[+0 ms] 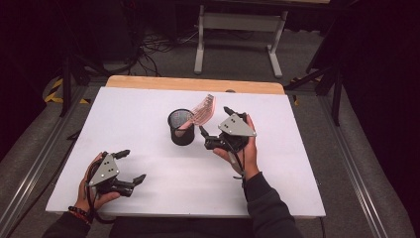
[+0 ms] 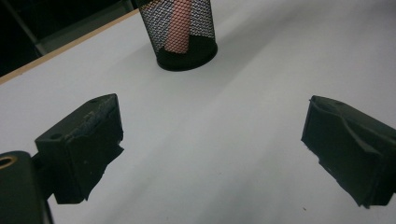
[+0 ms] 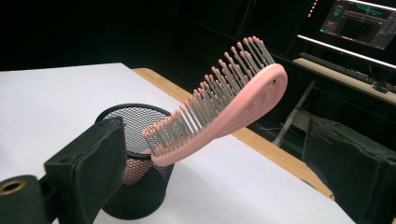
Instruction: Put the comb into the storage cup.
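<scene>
1. pink brush (image 1: 203,111) standing handle down in black mesh cup (image 1: 181,127), seen from high view near middle of white table (image 1: 148,183); head leaning out over cup rim toward right gripper (image 1: 214,122).
2. right gripper held in right hand (image 1: 242,148), just beside cup, jaws wide apart, nothing between them; brush head near but not pinched.
3. left gripper (image 1: 130,167) held in left hand (image 1: 91,191), down at near left part of table, well apart from cup; jaws wide apart too, holding nothing.
4. left gripper view: mesh cup (image 2: 183,32) far off at top, seen from low down; pink handle (image 2: 177,25) showing through mesh, reaching bottom of cup. brush head cut off at top edge. bare white table (image 2: 224,140) between two black jaws.
5. right gripper view: brush (image 3: 224,105) seen close, with rows of grey teeth with pink tips, curved pink back, small hole near tip of head. none of that clear from high view.
6. right gripper view again: cup (image 3: 135,186) partly behind one jaw, brush leaning up and away between both jaws, touching neither as far as can be told.
7. wooden edge (image 1: 195,83) along far side of table in high view; dark room with lit screen (image 3: 359,21) behind in right gripper view.
</scene>
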### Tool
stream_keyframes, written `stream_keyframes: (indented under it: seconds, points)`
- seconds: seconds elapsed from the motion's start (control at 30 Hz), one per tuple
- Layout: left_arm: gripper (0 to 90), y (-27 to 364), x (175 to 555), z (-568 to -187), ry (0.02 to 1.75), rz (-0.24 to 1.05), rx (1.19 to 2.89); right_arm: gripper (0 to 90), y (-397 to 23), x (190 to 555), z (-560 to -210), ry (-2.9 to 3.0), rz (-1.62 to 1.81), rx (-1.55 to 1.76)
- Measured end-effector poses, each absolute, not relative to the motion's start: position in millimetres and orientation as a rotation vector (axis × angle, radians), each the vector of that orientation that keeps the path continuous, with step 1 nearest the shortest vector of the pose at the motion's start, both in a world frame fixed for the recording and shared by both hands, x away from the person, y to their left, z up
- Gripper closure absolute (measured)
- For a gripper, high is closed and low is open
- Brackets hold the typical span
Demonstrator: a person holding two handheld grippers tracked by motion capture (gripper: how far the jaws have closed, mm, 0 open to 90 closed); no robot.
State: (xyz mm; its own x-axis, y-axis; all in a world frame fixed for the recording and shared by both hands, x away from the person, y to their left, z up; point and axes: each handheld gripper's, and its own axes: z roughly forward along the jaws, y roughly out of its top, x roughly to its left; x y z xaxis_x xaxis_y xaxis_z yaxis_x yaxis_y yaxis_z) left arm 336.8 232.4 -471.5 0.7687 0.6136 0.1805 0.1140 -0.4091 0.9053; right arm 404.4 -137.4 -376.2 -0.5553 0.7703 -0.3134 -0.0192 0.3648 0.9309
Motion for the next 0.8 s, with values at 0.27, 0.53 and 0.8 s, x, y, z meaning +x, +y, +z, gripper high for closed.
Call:
stream_keyframes:
  seconds: [0.27, 0.53, 0.8]
  points:
    - [6.0, 232, 336, -471, 0.547, 0.611, 1.943, 7.3, -141, 400, -373, 1.838, 1.254, 0.628]
    - [6.0, 233, 336, -471, 0.549, 0.611, 1.941, 7.6, -145, 396, -370, 1.854, 1.236, 0.6]
    - [6.0, 233, 337, -470, 0.547, 0.609, 1.94, 7.6, -146, 391, -368, 1.852, 1.235, 0.578]
